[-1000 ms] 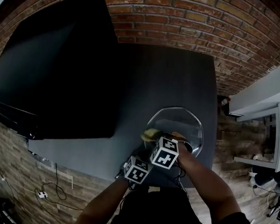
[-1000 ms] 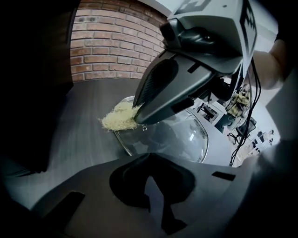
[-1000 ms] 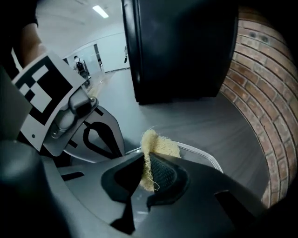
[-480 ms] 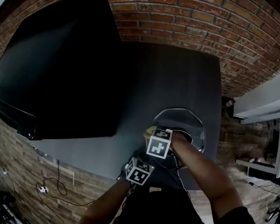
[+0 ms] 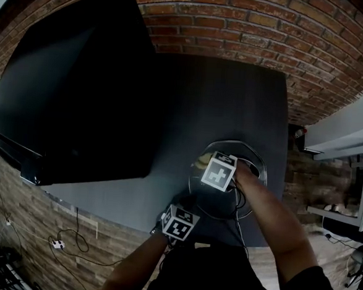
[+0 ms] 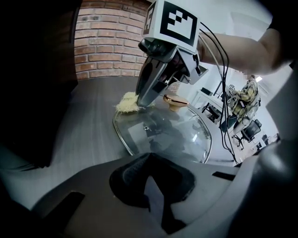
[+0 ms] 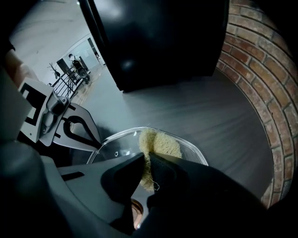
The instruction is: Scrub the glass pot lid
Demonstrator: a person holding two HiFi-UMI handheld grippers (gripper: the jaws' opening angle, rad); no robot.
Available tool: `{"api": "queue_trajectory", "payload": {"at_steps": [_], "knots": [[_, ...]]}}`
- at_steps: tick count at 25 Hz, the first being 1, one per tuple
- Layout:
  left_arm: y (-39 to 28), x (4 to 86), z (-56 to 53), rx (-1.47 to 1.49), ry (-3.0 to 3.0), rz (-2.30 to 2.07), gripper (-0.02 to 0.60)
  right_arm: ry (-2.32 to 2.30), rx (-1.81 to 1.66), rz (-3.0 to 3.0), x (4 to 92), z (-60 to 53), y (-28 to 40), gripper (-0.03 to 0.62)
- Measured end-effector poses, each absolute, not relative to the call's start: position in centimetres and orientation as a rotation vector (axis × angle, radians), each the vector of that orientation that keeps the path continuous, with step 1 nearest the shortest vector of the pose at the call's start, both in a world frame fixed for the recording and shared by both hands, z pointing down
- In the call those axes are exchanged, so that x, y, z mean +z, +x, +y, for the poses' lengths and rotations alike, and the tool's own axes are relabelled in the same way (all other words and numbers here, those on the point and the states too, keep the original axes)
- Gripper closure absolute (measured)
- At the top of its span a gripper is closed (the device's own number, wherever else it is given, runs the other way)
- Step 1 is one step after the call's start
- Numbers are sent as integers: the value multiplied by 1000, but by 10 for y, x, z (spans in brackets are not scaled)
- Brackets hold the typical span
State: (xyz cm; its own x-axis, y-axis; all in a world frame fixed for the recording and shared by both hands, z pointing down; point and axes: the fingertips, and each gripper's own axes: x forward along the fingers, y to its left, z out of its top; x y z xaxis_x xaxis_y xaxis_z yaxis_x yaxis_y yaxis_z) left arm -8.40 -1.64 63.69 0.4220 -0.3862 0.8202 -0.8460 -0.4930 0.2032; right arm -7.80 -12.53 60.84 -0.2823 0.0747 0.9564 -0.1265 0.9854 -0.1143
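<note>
The right gripper [image 7: 146, 160], pinching the scouring pad [image 7: 163, 144], has swept the glass pot lid's [image 6: 172, 135] rim from 9 toward 11 o'clock, so scrubbing advances; the left gripper [image 6: 149, 172] idles, pressed together on nothing.

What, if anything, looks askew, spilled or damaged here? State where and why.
Nothing stands out. The glass lid lies flat, knob up, on the dark table, with no crack or spill visible. The right gripper clamps a yellow scrub pad at the lid's rim; the left gripper is shut and empty near it.
</note>
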Motion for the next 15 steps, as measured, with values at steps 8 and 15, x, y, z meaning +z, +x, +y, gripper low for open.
{"api": "queue_trajectory", "payload": {"at_steps": [8, 15], "knots": [[-84, 637, -17, 970, 2055, -1038, 549, 123, 340, -1889, 611, -146, -55, 553], [-85, 636, -16, 967, 2050, -1049, 549, 231, 433, -1905, 608, -158, -23, 551]]}}
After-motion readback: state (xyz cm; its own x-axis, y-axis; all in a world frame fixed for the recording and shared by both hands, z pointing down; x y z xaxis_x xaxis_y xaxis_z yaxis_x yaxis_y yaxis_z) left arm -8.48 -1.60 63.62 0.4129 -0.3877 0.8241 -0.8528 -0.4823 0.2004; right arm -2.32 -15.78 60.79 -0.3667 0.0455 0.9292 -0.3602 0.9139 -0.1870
